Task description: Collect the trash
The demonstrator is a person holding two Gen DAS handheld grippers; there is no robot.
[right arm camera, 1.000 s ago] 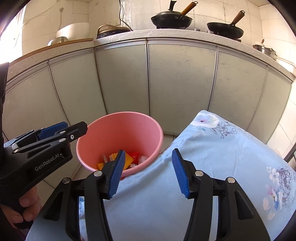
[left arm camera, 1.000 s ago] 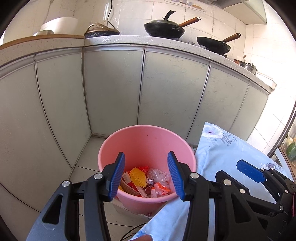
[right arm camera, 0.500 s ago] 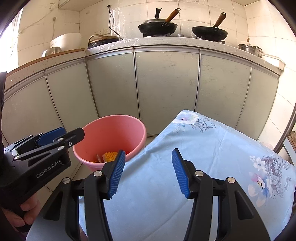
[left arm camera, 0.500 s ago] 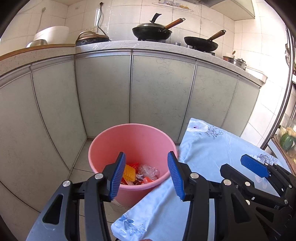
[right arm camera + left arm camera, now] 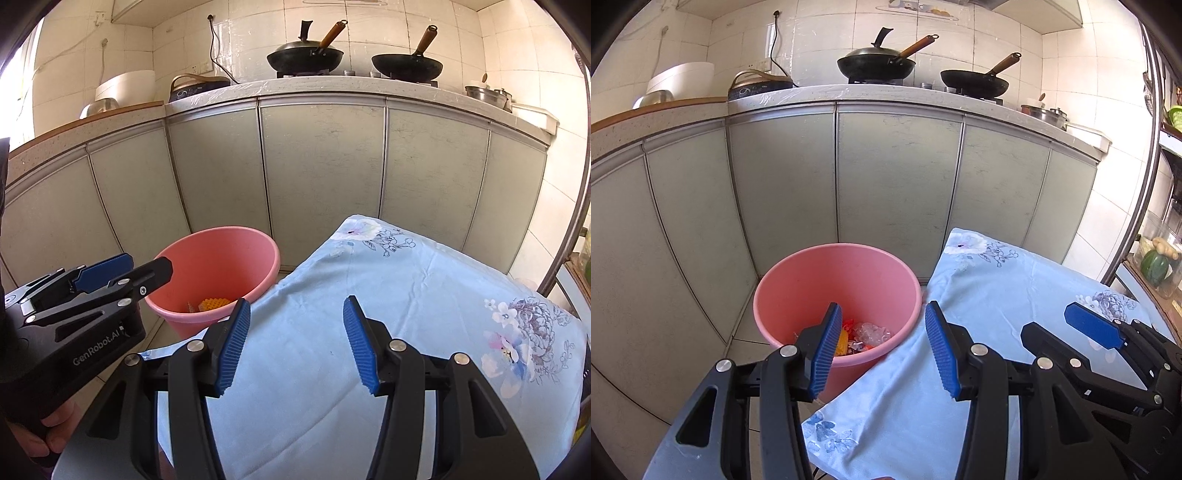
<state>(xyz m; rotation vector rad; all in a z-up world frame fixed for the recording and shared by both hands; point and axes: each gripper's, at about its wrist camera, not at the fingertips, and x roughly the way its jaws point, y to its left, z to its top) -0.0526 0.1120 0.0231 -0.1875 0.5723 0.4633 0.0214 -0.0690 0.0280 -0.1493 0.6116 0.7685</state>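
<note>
Kitchen cabinets are backing the pink bucket (image 5: 837, 295), already holding trash (image 5: 866, 334), while both grippers' jaws are hanging open and empty beside it.

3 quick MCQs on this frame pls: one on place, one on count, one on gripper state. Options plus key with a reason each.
1. Where does the pink bucket stand?
A. on the countertop
B. on the floor beside the blue floral cloth
C. on top of the cloth

2. How many black woks sit on the stove?
A. one
B. two
C. three

3. What is the left gripper doing?
A. open, nothing between its pads
B. shut on a wrapper
C. shut on the bucket rim

Key: 1 B, the bucket is on the tiles against the cloth's edge. 2 B, two woks with wooden handles show side by side. 3 A, its blue pads stand apart with only the bucket and cloth behind them.
</note>
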